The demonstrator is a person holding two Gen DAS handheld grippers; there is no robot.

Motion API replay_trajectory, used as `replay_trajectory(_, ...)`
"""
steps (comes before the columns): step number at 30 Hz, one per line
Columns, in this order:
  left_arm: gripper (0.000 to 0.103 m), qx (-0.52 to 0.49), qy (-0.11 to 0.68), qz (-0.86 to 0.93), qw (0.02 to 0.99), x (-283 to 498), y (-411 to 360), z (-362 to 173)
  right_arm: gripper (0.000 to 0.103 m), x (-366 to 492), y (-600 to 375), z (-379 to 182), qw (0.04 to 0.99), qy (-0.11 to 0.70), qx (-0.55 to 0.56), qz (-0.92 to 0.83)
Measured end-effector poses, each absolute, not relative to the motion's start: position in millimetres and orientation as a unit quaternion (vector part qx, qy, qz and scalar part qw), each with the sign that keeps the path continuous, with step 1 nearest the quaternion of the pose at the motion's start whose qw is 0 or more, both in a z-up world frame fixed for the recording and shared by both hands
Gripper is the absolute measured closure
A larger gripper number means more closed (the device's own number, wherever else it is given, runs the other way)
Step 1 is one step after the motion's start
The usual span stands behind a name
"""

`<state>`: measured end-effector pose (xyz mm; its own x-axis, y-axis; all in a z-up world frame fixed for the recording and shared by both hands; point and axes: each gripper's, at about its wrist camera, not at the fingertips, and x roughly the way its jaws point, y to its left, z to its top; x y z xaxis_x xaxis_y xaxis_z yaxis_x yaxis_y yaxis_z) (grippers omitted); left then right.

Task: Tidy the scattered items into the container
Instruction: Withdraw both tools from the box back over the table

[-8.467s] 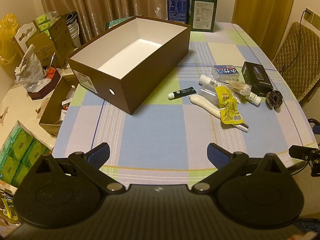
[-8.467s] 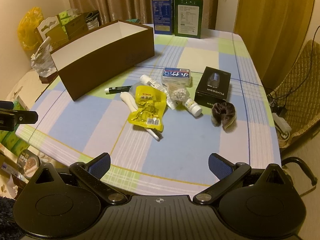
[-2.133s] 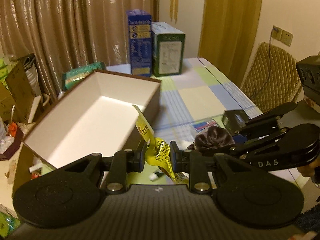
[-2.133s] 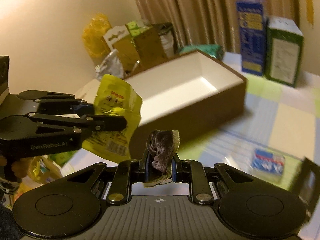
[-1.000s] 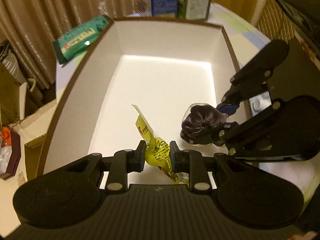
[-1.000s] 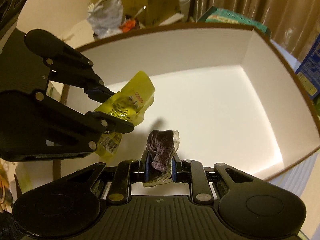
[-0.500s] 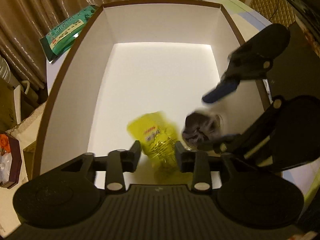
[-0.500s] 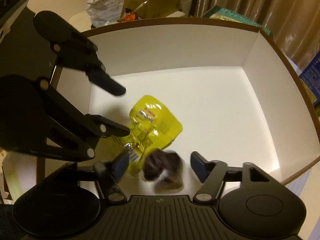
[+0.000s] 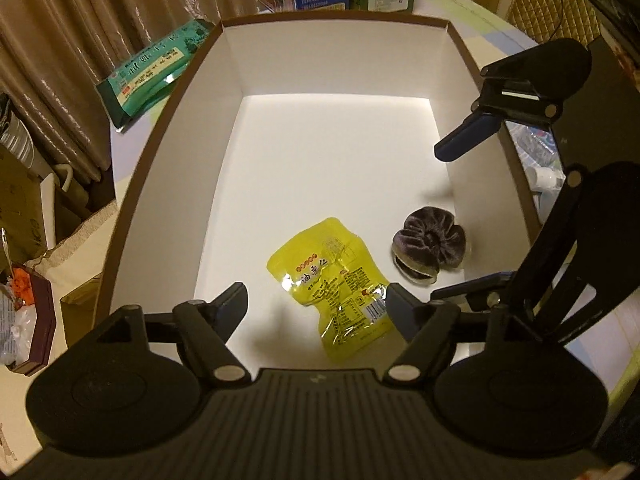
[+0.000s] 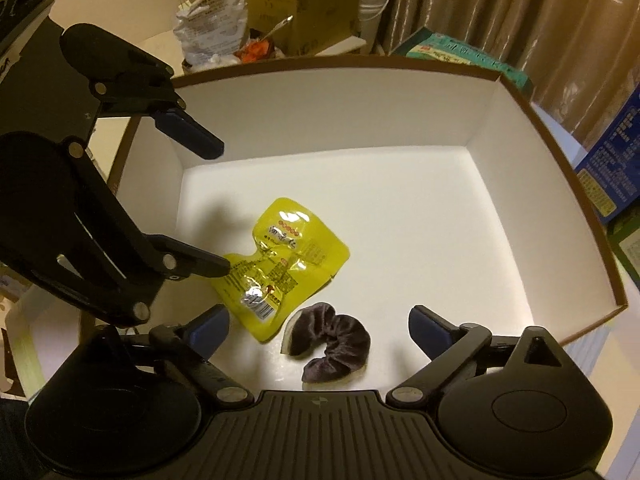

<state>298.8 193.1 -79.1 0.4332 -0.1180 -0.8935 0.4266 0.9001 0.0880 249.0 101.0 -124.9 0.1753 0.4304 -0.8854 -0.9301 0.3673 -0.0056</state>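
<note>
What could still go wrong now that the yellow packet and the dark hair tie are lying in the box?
Both grippers hang low inside the box with jaws opening and nothing between them. The left gripper hovers right over the yellow packet, so a lifting finger might snag its edge. The right gripper sits just above the scrunchie, whose soft fabric could catch too. The two grippers are also close together, so they could bump as they pull out.

The yellow snack pouch (image 9: 335, 280) and the dark velvet scrunchie (image 9: 430, 246), clamped a second ago, are now lying loose on the white floor of the brown box (image 9: 168, 120), near its front wall. The left tool (image 9: 316, 306) and right tool (image 10: 318, 326) are opening, nothing between their jaws.
</note>
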Motion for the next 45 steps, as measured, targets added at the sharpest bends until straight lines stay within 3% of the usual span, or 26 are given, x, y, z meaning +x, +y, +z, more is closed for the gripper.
replay_trajectory(8,0.021,0.141,0.488,-0.14,0.85,285,198,-54,0.006,233,89,-98,0.724,0.406,-0.277,0.485)
replay_trajectory(24,0.018,0.118,0.442,-0.085,0.885,224,187,0,0.005,192,40,-47,0.743,0.353,-0.231,0.52)
replay_trajectory(45,0.016,0.078,0.418,0.004,0.905,124,133,16,0.005,142,-69,-28,0.742,0.335,-0.194,0.548)
